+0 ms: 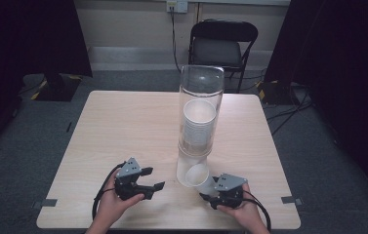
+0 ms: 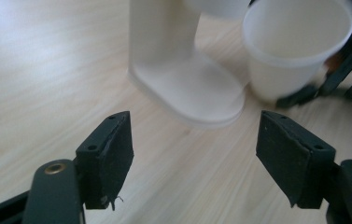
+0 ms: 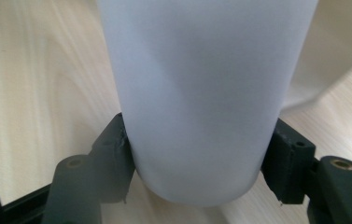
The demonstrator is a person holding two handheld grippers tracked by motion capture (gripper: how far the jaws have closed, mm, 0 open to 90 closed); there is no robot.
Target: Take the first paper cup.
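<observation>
The right gripper [image 1: 211, 191] is clamped on a white cup [image 3: 197, 93], one jaw on each side of its wall. The cup is plain, translucent and tilted, just beside the foot of the clear cup dispenser [image 1: 200, 97]. The left gripper [image 1: 153, 179] has its jaws wide apart over the bare table [image 1: 123, 122], holding nothing.

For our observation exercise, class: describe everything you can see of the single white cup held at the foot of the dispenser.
The cup is plain, white and slightly translucent, looking like thin plastic, with a rounded base edge and a wider open rim. It appears empty. It lies tilted, mouth towards the left tongs, which are open and apart from it. The right tongs clamp it near its base, one jaw on each side. It sits just by the dispenser foot, above the table.
</observation>
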